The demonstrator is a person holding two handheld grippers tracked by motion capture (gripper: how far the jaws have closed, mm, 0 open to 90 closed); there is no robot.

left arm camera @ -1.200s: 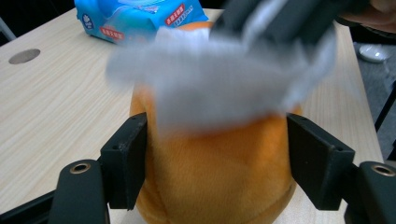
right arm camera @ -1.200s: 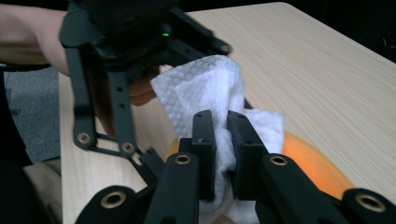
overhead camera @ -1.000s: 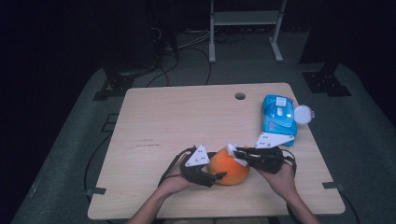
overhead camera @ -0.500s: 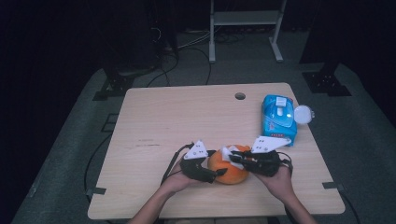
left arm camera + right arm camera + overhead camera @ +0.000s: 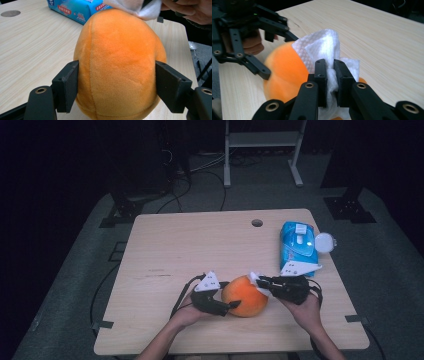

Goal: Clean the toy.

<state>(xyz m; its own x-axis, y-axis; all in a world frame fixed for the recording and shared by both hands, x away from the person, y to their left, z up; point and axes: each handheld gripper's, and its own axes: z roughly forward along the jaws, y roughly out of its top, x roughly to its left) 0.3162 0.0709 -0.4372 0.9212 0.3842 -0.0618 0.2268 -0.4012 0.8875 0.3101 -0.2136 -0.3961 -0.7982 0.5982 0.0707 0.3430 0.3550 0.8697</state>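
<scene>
On the wooden table point(image 5: 200, 250), a fuzzy, seamed orange plush ball point(image 5: 117, 65).

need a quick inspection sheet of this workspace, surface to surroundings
surface: pale wooden table with a round hole near its far edge; bare wood over most of it.
job's things: orange plush ball near the front edge; white paper wipe pressed on top of it.
clutter: blue pack of wet wipes at far right, round white lid beside it.
grippers: left claw clamps the ball's sides; right claw is shut on the wipe.
cables: black cable trails from the left claw; more lie on the floor behind.
surroundings: grey floor mat, white metal frame, dark background.
</scene>
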